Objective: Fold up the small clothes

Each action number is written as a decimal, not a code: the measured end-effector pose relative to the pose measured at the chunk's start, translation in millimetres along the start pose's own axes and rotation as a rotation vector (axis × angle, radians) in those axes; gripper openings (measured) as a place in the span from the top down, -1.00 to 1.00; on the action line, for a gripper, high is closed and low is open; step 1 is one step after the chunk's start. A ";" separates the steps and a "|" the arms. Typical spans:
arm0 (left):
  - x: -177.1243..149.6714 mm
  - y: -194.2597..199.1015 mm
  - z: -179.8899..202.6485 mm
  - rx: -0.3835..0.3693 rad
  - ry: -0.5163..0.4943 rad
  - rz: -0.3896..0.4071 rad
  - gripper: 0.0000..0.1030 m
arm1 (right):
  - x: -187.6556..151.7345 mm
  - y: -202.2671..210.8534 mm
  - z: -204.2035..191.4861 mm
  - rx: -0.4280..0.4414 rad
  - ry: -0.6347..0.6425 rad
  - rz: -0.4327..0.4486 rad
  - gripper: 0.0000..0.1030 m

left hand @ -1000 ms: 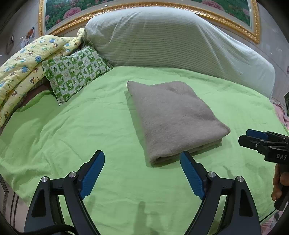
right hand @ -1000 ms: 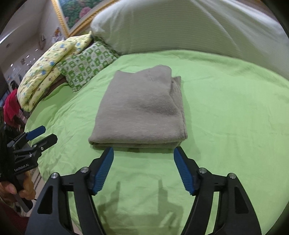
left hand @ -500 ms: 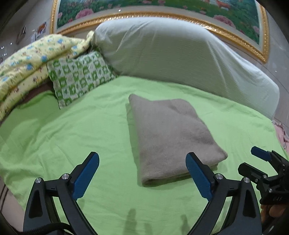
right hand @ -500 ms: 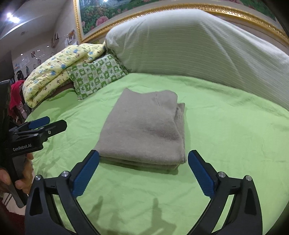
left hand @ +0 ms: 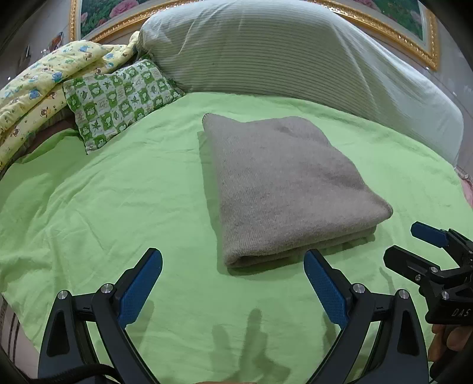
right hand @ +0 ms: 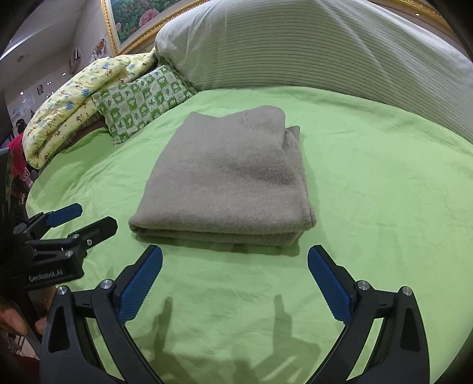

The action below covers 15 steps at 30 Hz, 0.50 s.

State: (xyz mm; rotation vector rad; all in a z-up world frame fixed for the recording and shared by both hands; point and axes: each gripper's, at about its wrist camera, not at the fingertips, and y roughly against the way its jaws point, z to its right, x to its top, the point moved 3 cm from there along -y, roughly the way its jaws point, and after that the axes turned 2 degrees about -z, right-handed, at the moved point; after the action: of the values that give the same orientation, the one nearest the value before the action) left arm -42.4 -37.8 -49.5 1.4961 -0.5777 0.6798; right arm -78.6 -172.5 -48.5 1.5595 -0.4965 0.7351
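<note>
A grey knit garment (left hand: 283, 183) lies folded into a neat rectangle on the green bedsheet (left hand: 118, 212); it also shows in the right wrist view (right hand: 230, 180). My left gripper (left hand: 233, 265) is open and empty, hovering just short of the garment's near folded edge. My right gripper (right hand: 235, 263) is open and empty, just short of the garment's near edge on its side. Each gripper shows in the other's view: the right one (left hand: 414, 245) at the right edge, the left one (right hand: 85, 218) at the left edge.
A large pale striped pillow (left hand: 295, 56) lies along the head of the bed. A green patterned cushion (left hand: 118, 97) and a yellow printed quilt (left hand: 38, 85) lie at the back left. A gold picture frame (left hand: 384, 23) hangs behind.
Both grippers drew back and up from the garment, then came a little closer again. Both stay open. The folded garment has not moved.
</note>
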 end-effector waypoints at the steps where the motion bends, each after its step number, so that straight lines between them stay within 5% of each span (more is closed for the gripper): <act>1: -0.6 -0.8 0.2 0.004 -0.003 0.000 -0.89 | -0.7 -2.1 -0.9 -0.003 0.004 0.000 -0.92; 15: -1.2 -11.6 -9.7 0.037 0.030 -0.019 -0.90 | -2.5 -13.8 -6.1 0.001 0.005 0.000 -0.92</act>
State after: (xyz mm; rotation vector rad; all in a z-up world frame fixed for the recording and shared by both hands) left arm -35.5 -27.7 -58.5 1.5219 -0.5294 0.7004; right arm -71.8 -165.0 -60.0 1.5578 -0.4926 0.7392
